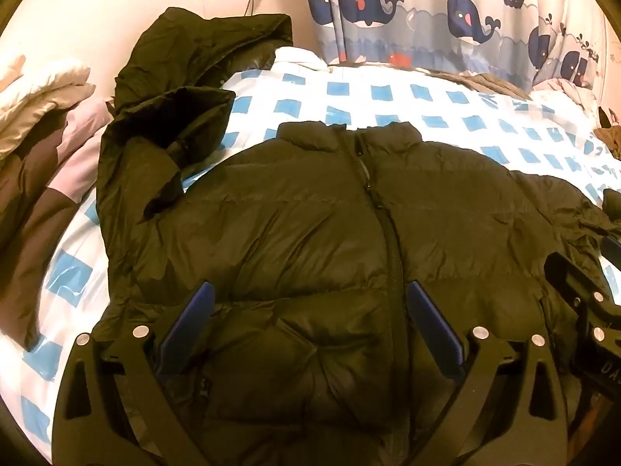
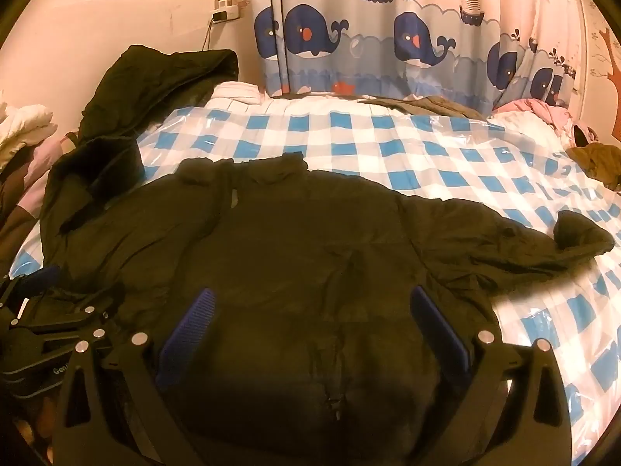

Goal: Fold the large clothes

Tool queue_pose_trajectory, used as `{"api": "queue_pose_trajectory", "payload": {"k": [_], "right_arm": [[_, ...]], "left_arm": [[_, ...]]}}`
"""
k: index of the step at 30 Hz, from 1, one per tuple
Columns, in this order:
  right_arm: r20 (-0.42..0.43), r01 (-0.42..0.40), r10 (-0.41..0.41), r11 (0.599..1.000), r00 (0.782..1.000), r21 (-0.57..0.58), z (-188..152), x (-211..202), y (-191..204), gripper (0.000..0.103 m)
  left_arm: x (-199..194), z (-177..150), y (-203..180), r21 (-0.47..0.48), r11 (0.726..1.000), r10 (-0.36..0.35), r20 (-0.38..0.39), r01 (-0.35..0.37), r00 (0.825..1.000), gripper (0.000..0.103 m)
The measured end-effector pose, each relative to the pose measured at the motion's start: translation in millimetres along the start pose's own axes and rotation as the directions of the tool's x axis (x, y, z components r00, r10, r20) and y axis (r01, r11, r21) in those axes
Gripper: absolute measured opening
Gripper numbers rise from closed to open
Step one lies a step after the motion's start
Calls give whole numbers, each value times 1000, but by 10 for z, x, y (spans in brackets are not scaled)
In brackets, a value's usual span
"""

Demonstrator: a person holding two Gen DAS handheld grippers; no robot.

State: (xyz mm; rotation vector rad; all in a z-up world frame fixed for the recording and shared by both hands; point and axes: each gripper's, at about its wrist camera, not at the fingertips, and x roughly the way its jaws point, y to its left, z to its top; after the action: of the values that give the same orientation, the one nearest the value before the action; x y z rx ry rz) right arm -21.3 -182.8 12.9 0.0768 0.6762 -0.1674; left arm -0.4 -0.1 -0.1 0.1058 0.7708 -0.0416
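Observation:
A dark olive puffer jacket (image 1: 310,225) lies flat, front up and zipped, on the bed, collar toward the curtain; it also shows in the right wrist view (image 2: 310,256). Its left sleeve (image 1: 128,194) runs up the left side. Its right sleeve (image 2: 543,244) stretches out to the right. My left gripper (image 1: 310,295) is open over the lower front, left of the zipper. My right gripper (image 2: 310,303) is open above the lower right front. Both hold nothing. The right gripper's body shows at the edge of the left wrist view (image 1: 582,310).
The bed has a blue and white checked cover (image 2: 427,143) under clear plastic. A second dark garment (image 1: 202,58) lies at the back left. Folded bedding (image 1: 42,89) is piled at left. A whale curtain (image 2: 388,39) hangs behind. More clothes (image 2: 597,163) sit at right.

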Motion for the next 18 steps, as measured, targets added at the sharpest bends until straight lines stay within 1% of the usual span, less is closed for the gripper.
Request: {"api": "queue_pose_trajectory", "payload": {"k": [9,10,18], "right_arm": [[0,-3,3,1000,1000,2,-21,-55,-92,97],[-1,-2,2,1000,1000,2,-26,-20,-9,97],[-2,-10,10,1000,1000,11,-11,3,5,97]], "left_arm": [[7,1,8,-4,1000,-1,-5,1,1000,95],[5,0,5,-7,1000,-3,-1,3,1000,95],[0,-3,-1,-4,1000,0,0,0,1000,95]]}}
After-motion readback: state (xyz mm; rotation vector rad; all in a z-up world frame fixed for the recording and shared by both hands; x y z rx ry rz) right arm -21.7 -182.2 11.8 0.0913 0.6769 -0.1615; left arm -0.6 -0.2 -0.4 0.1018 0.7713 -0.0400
